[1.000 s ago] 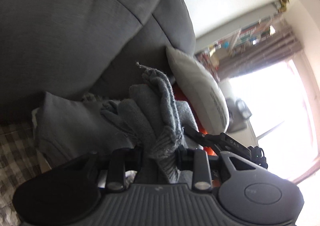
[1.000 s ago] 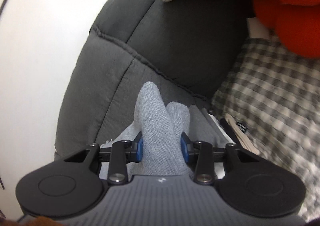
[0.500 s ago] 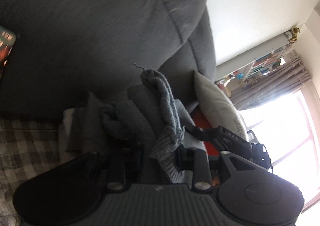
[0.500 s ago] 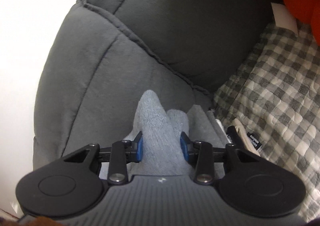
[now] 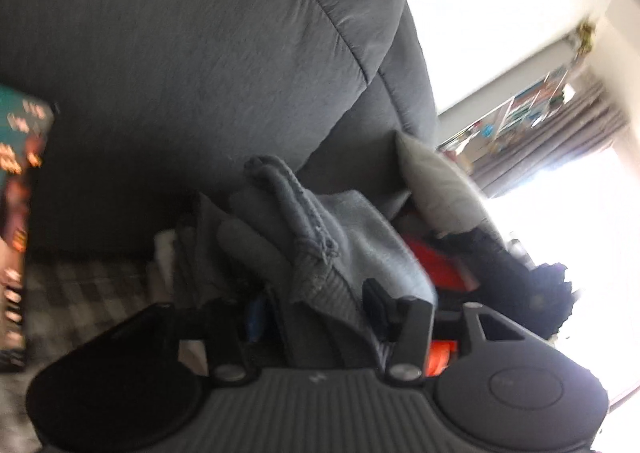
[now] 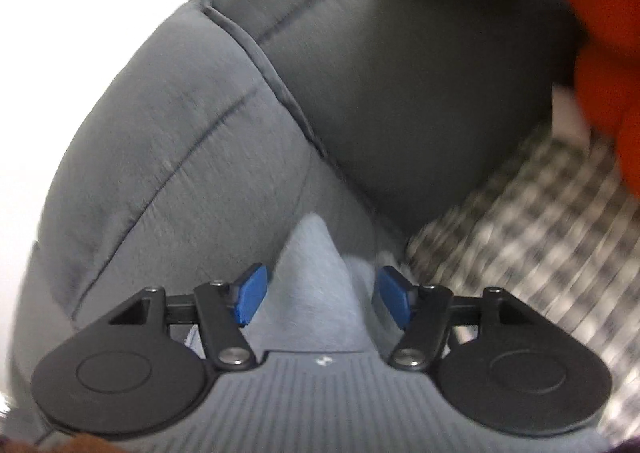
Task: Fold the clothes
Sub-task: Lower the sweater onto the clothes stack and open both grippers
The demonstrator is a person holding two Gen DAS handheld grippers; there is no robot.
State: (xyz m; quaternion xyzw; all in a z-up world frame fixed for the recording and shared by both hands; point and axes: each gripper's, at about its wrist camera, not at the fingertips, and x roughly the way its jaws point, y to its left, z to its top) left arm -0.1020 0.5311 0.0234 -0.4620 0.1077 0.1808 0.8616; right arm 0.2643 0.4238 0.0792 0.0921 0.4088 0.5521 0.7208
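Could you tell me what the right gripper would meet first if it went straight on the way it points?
Probably the grey garment lying between the open right gripper; beyond it, the grey sofa armrest. Depth is unclear.

Left wrist view: close along the fingers, tilted, facing the grey sofa back with window beyond. Right wrist view: close, facing the sofa corner. Shared: sofa, checked blanket (blurred), grey garment.

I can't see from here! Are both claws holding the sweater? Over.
Left gripper clamped on grey sweater. Right gripper open, fabric between jaws. Nothing blocking.
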